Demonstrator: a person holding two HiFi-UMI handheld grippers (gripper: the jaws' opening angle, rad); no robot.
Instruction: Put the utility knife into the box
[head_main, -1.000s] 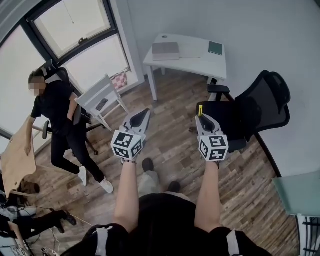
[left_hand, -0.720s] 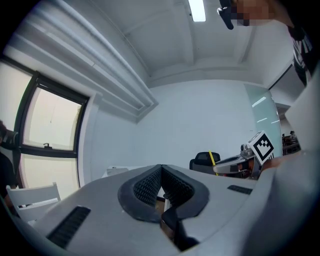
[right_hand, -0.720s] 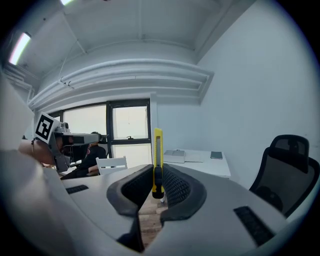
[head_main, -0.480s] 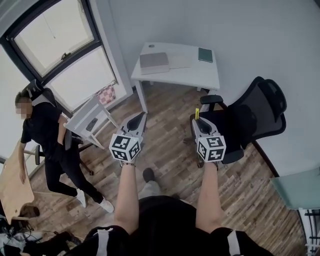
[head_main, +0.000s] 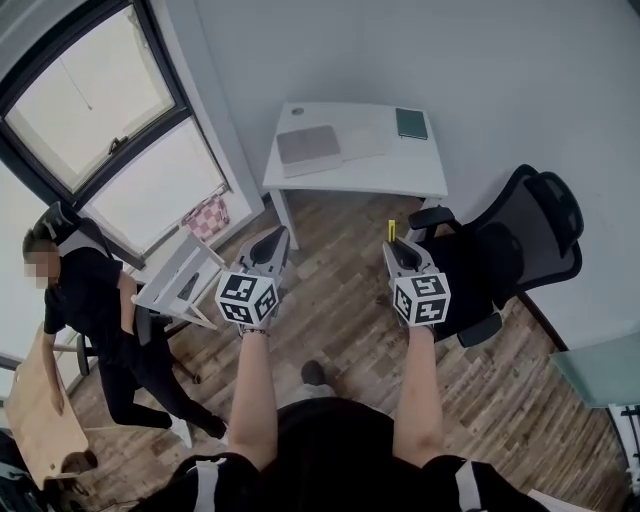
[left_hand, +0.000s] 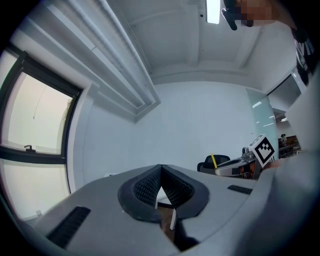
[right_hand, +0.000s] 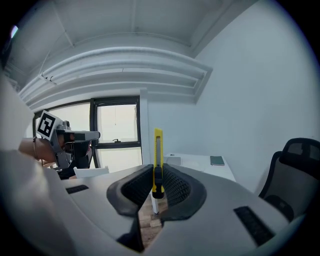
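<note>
Ok: right tongs (right_hand: 157, 172) are clamped on the yellow utility knife (right_hand: 158, 155). Knife stands upright and sticks out above the pads, held in the air over the wood floor (head_main: 340, 300). Left tongs (left_hand: 161, 175) are closed tip to tip with nothing between them. Both tongs are held out level, apart. White surface (head_main: 400, 178) ahead by the wall carries a flat grey item (head_main: 308, 145) and a green notebook (head_main: 411, 123). Black office chair (head_main: 520, 235) sits right of the right tongs. Person (head_main: 85, 300) stands by the window (head_main: 100, 130).
</note>
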